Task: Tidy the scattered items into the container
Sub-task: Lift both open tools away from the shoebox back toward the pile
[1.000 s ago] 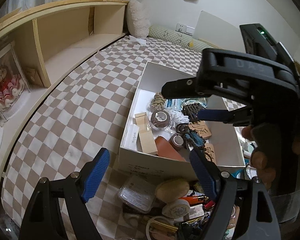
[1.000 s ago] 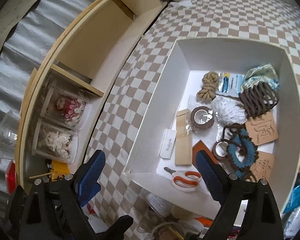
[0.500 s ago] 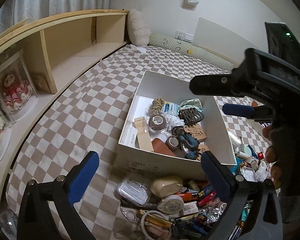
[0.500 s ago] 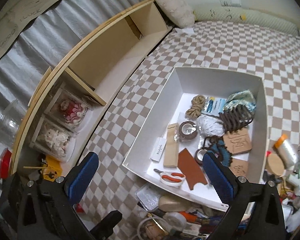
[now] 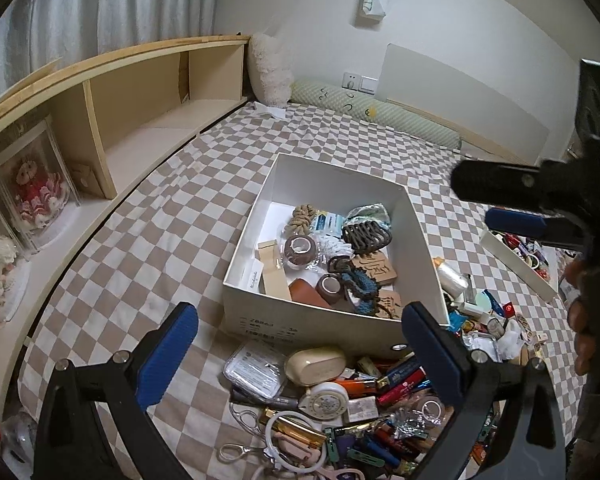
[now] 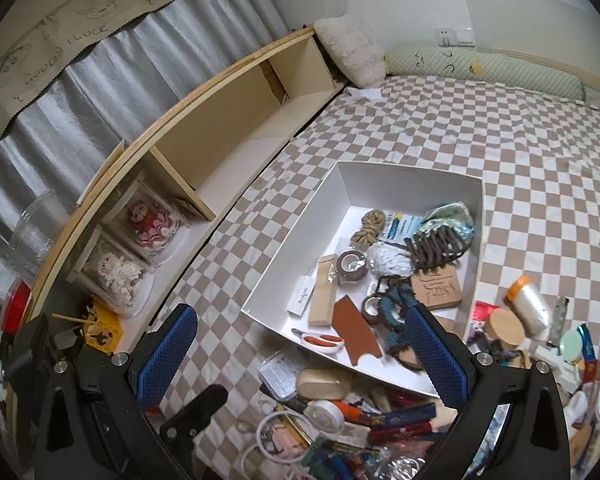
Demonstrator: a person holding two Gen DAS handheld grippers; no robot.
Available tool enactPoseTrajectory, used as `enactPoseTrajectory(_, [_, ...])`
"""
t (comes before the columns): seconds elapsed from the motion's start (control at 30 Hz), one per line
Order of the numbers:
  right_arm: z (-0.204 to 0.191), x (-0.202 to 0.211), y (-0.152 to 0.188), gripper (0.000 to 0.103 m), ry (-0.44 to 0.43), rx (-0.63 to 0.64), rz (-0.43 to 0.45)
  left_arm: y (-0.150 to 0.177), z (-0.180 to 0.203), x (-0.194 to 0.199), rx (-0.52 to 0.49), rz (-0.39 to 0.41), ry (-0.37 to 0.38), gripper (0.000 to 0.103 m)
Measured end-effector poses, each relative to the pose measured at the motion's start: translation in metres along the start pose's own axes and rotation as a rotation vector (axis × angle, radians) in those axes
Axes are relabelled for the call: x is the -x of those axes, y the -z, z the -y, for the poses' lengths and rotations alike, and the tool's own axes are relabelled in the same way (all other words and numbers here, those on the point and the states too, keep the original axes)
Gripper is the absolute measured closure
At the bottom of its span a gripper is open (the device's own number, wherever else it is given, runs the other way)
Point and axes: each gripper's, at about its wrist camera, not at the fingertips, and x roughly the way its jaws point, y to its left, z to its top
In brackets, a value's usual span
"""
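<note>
Both my grippers, left [image 5: 296, 350] and right [image 6: 300, 350], now fully released, empty, backed off; scissors [image 6: 320, 339] sit in box [image 6: 404, 174]. Pile [image 5: 340, 412] near edge remains.

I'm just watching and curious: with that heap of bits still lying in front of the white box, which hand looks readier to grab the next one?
Probably the left. Both grippers are open and empty, but the left gripper frames the cream case in the heap; the right gripper looks more into the white box.

Dim, soft indoor light; heavy fisheye edge distortion
</note>
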Motion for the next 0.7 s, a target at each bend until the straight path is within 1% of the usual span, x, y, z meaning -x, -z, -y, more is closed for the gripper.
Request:
enactPoseTrajectory(0.13, [0.008,0.016,0.007,0.0,0.018,0.009,0.019,0.003,0.011,0.004,-0.009,0.01,0.005,0.001])
enactPoseTrajectory(0.33, [0.026,0.037,0.02,0.0,0.067,0.02,0.029,0.006,0.028,0.011,-0.027,0.02,0.015,0.001])
enactPoseTrajectory(0.53, [0.046,0.061,0.035,0.0,0.094,-0.003,0.051,0.01,0.044,0.016,-0.029,0.028,0.037,0.001])
enactPoseTrajectory(0.7, [0.061,0.082,0.045,0.0,0.114,-0.023,0.076,0.013,0.06,0.02,-0.051,0.036,0.046,0.001])
